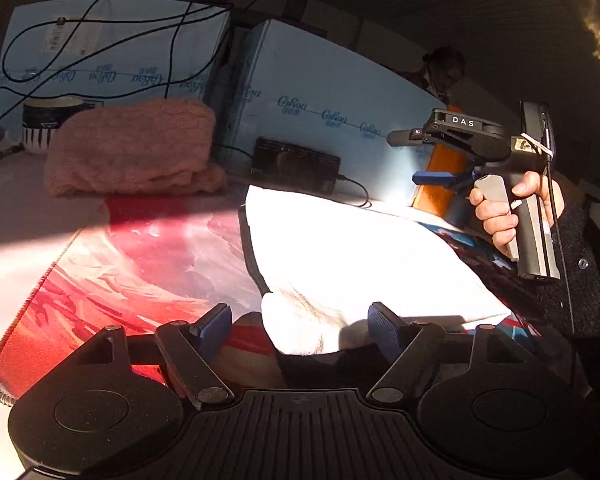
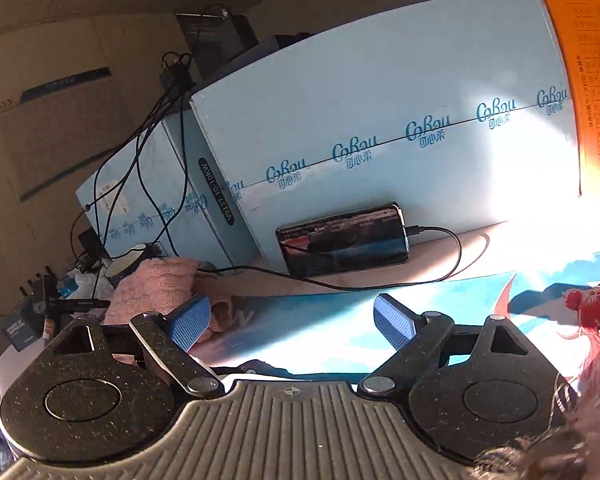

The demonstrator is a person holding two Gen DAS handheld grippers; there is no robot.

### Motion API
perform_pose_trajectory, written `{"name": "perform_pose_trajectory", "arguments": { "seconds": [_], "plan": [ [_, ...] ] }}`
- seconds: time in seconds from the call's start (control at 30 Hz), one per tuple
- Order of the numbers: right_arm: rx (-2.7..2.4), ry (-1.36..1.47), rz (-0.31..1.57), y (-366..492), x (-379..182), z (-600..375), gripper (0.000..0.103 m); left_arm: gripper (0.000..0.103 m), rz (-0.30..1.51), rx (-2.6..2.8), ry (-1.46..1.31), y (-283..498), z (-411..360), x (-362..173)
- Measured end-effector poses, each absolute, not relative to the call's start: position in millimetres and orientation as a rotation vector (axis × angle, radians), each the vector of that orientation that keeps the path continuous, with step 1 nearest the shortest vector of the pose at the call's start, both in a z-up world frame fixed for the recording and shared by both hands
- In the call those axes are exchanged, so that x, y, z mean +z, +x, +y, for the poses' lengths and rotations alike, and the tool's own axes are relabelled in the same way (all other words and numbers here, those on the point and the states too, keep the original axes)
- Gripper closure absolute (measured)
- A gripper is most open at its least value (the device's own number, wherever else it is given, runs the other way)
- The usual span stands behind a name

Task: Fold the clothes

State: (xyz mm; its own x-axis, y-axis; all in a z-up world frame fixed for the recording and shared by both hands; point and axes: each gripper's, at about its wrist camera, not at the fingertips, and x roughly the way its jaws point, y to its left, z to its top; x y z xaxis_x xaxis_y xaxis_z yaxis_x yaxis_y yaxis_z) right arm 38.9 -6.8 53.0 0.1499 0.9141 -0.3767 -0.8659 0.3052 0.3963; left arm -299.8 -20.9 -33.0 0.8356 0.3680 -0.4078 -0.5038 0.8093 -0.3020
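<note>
My left tool point(image 1: 300, 326) sits low over the surface point(image 1: 16, 236), its blue pads spread wide with nothing gripped; the near corner of the white folded garment point(image 1: 340, 256) lies between and just ahead of them. That garment rests on the red and white printed mat point(image 1: 140, 256), lit hard by sun.

My right tool point(image 1: 426, 156) is raised above the far end of the white garment, level and pointing toward the light blue boxes point(image 1: 320, 92). My right hand point(image 1: 508, 212) wraps the grip, fingers curled round the trigger. Seen from its own camera, the right tool's pads point(image 2: 190, 322) stand wide apart and hold nothing, with the blue part of the mat under them.

A folded pink knit point(image 1: 136, 148) sits at the back left, well apart from the white garment. A phone point(image 2: 342, 240) leans against the boxes with a cable plugged in.
</note>
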Motion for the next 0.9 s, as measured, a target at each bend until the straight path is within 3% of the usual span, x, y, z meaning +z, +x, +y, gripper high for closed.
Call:
{"name": "perform_pose_trajectory", "arguments": {
  "seconds": [0.07, 0.4, 0.63, 0.67, 0.73, 0.77, 0.9],
  "plan": [
    [1.242, 0.1, 0.643, 45, 44, -19, 0.014, 0.008, 0.392, 0.413, -0.43, -303, -26, -27],
    [1.162, 0.155, 0.794, 63, -1, -57, 0.014, 0.007, 0.451, 0.33, -0.577, -286, -35, -28],
    [1.26, 0.105, 0.856, 46, -15, -38, 0.019, 0.01, 0.32, 0.351, -0.778, -271, -9, -38],
    [1.262, 0.081, 0.843, 41, -14, -36, 0.029, 0.018, 0.319, 0.367, -0.778, -268, -7, -39],
    [1.26, 0.048, 0.831, 34, -14, -34, 0.047, 0.047, 0.334, 0.411, -0.759, -261, -3, -40],
    [1.251, 0.035, 0.818, 31, -15, -35, 0.052, 0.067, 0.34, 0.419, -0.75, -259, -1, -41],
    [1.267, 0.022, 0.755, 25, -8, -39, 0.078, 0.084, 0.359, 0.392, -0.704, -249, 5, -43]
  ]
}}
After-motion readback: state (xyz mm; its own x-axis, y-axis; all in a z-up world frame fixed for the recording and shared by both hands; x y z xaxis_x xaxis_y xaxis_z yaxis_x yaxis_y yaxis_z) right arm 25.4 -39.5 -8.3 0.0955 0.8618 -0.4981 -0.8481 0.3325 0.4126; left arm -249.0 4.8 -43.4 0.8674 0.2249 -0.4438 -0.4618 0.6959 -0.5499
